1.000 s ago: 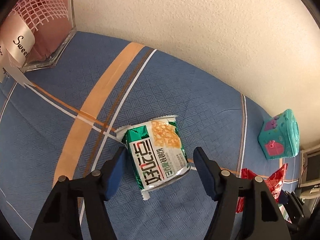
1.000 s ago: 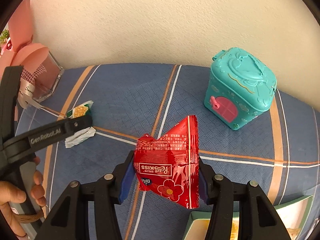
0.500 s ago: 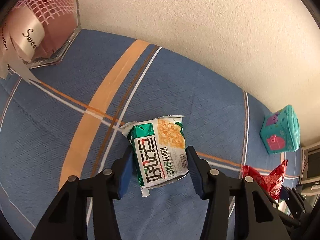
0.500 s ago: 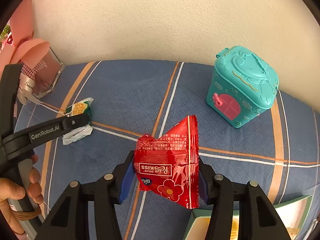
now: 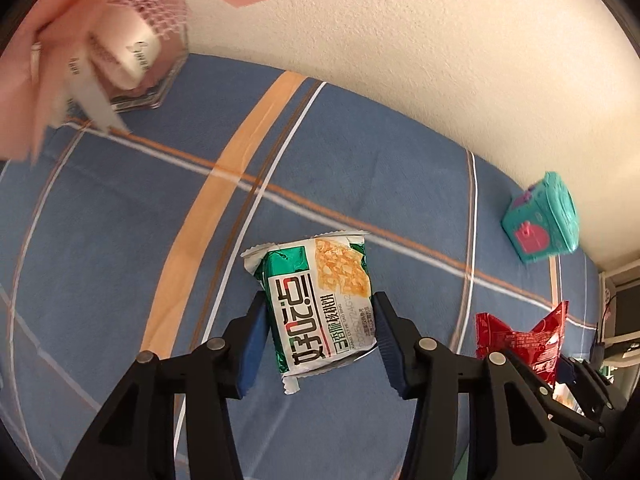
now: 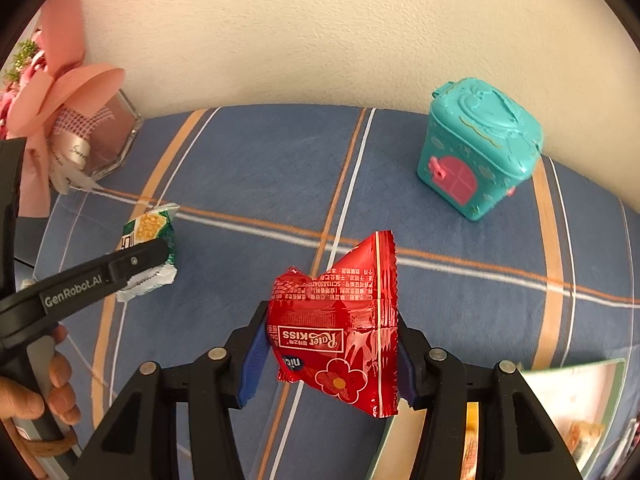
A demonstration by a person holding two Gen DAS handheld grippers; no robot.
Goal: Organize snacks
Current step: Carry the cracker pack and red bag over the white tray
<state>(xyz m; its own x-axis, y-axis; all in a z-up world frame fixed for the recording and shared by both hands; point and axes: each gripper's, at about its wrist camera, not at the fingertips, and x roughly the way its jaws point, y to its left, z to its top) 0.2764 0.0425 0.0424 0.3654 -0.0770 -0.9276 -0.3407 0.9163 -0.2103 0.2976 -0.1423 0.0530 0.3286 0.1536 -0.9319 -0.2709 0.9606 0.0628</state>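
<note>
My left gripper [image 5: 320, 332] is shut on a green and white snack packet [image 5: 320, 300] and holds it above the blue striped cloth [image 5: 160, 200]. The same packet [image 6: 150, 240] and left gripper show at the left of the right wrist view. My right gripper [image 6: 330, 356] is shut on a red snack packet [image 6: 340, 332] and holds it off the cloth. The red packet also shows at the lower right of the left wrist view [image 5: 524, 336].
A teal toy box with a pink door [image 6: 476, 148] stands at the back right by the wall. A clear box with pink ribbon and flowers [image 6: 92, 140] stands at the back left. A light-coloured tray [image 6: 560, 404] lies at the lower right.
My left gripper closed on the green packet and lifted it off the cloth. My right gripper kept its hold on the red packet and barely moved.
</note>
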